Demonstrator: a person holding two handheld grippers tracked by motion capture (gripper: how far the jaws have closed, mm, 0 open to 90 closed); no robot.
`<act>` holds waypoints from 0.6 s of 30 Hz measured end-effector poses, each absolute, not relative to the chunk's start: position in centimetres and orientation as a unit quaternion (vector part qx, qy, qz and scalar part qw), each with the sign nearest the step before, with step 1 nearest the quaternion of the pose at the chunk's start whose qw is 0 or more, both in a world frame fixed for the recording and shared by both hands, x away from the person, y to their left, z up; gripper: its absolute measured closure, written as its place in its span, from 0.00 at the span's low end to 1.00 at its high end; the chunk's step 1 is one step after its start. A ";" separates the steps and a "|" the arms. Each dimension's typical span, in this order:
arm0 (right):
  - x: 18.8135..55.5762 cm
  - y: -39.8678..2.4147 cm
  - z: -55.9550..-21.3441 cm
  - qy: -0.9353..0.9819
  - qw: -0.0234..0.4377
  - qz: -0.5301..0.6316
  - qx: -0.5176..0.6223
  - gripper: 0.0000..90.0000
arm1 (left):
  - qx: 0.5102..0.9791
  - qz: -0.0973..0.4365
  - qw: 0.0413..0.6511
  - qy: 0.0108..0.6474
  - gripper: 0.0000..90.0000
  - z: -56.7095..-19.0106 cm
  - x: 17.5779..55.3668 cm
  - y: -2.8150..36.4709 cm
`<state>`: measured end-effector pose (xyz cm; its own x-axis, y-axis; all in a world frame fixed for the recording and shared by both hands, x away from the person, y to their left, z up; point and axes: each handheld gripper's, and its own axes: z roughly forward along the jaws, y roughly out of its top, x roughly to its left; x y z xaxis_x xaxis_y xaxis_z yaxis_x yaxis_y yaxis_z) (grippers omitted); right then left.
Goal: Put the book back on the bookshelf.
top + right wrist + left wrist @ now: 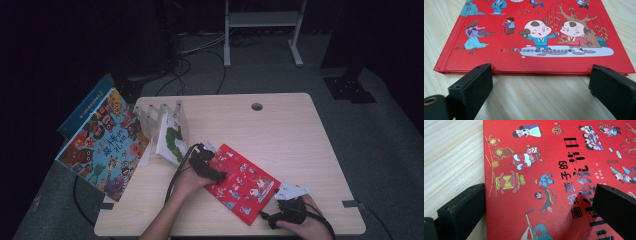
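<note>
Red picture book (241, 183) lies flat and closed on the wooden table (280, 130), near the person's edge, turned at an angle; nothing lifted yet, so the handling looks barely begun. Left gripper (216, 174) sits over the book's far-left corner, jaws spread wide in the left gripper view, one over bare wood and one over the cover, no pinch. Right gripper (266, 216) is at the book's near edge, jaws wide apart in the right gripper view, the edge in front of them but not between the pads; no grip there either. Still to do, I judge: grab the book and move it, likely to the clear divider rack (159, 120) at far left. Around: a white picture book (171, 139) leaning in that rack; a big colourful monster book (104, 146) propped beside it, overhanging the table's left edge; cable hole (257, 106) at the back. Nothing lies between book and rack.
</note>
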<state>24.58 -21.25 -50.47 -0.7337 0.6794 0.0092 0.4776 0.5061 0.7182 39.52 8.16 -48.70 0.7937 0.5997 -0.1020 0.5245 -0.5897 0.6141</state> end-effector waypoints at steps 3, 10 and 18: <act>24.6 -21.2 -50.5 0.857 0.139 0.364 0.337 0.04 | 0.888 0.059 0.329 0.317 0.00 -48.8 39.4 8.2; 24.6 -21.2 -50.5 0.856 0.140 0.364 0.339 0.04 | 0.881 0.063 0.344 0.318 0.00 -49.0 39.2 8.5; 24.7 -21.1 -50.5 0.856 0.140 0.361 0.343 0.01 | 0.857 0.082 0.379 0.340 0.00 -49.6 38.5 8.5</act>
<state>24.68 -21.11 -50.52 -0.7253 0.6884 0.0087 0.4866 0.5036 0.7139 38.47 8.54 -49.58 0.7548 0.6453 -0.1179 0.5211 -0.4806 0.7053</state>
